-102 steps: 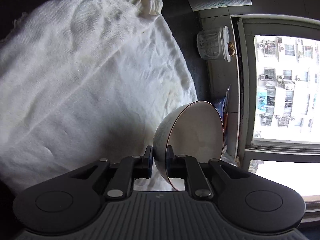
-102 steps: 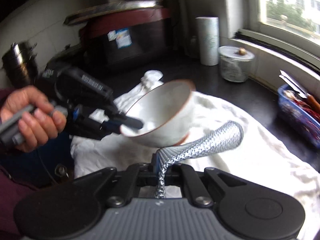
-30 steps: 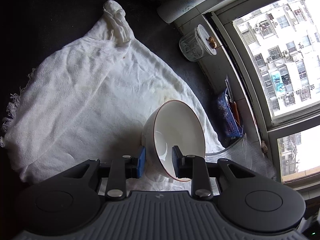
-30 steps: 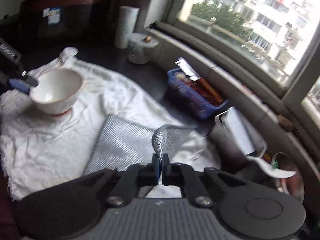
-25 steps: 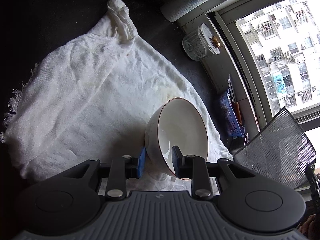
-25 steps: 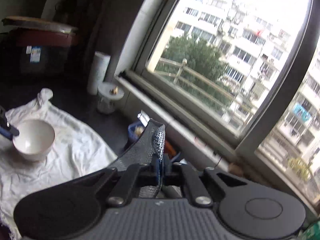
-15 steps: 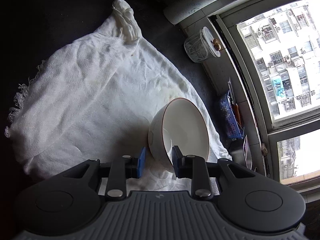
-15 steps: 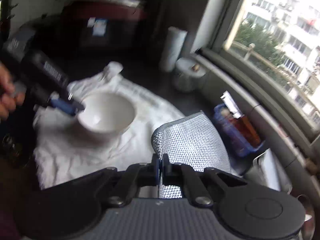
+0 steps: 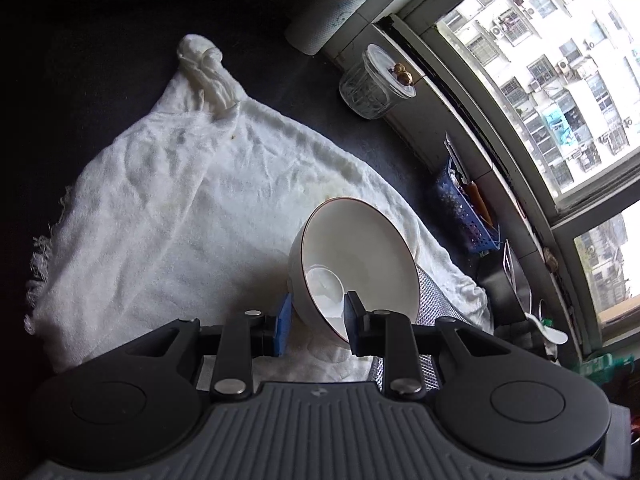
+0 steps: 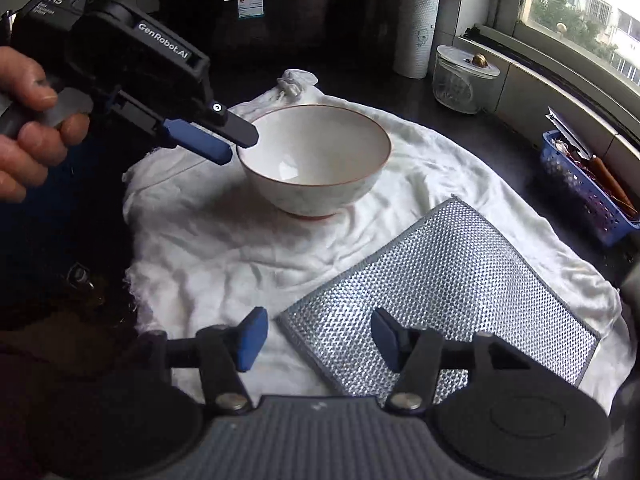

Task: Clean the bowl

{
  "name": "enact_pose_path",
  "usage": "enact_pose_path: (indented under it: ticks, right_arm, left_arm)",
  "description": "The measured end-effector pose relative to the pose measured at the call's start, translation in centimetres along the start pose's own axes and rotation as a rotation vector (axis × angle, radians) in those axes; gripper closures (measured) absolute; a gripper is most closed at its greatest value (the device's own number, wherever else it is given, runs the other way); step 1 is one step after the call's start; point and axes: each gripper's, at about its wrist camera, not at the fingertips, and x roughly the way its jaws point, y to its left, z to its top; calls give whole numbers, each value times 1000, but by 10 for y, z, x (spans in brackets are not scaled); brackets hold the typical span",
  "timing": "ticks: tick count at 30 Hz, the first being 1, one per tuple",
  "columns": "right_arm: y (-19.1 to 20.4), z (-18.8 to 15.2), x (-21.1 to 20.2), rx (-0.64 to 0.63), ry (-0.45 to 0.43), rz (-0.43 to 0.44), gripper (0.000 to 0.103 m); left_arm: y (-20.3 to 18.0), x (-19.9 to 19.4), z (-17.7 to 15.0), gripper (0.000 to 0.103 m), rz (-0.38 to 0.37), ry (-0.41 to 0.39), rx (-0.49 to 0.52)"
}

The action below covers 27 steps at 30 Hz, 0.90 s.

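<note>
On the dark counter a white towel (image 10: 248,240) is spread; at its centre the bowl (image 10: 316,160) is stood upright. The silver mesh cloth (image 10: 448,296) is laid flat at the bowl's five o'clock. The bowl's nine-o'clock rim is straddled, not clamped, by the left gripper (image 9: 316,316). The right gripper (image 10: 316,338) is held spread above the cloth's near corner.

- Left gripper (image 9: 316,320): jaws parted, one finger on each side of a rim, not clamped.
- Left hand (image 10: 28,124): wrapped around the gripper handle.
- Right gripper (image 10: 318,338): jaws spread wide, holding nothing.
</note>
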Motion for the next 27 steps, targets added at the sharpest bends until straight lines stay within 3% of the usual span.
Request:
enact_pose_path:
  ticks: [2, 5, 6, 9, 14, 23, 27]
  right_arm:
    - [-5, 3, -2, 53, 5, 7, 23]
    - [-12, 8, -6, 132, 12, 17, 13]
    - [-14, 10, -7, 159, 14, 21, 10]
    - [-22, 16, -11, 236, 19, 20, 3]
    - [-31, 28, -23, 330, 18, -59, 1]
    - [-28, 37, -34, 371, 7, -103, 1]
    - [-25, 41, -36, 377, 10, -116, 1]
  left_arm:
    - [-11, -1, -2, 75, 30, -2, 75]
    - [-29, -3, -5, 41, 86, -11, 182]
    - [-36, -4, -7, 37, 104, -17, 221]
    - [-58, -8, -11, 35, 160, -35, 328]
    - [-90, -16, -20, 35, 222, -33, 488]
    - [-105, -22, -25, 35, 250, 12, 434]
    - [-104, -26, -20, 35, 216, 24, 418]
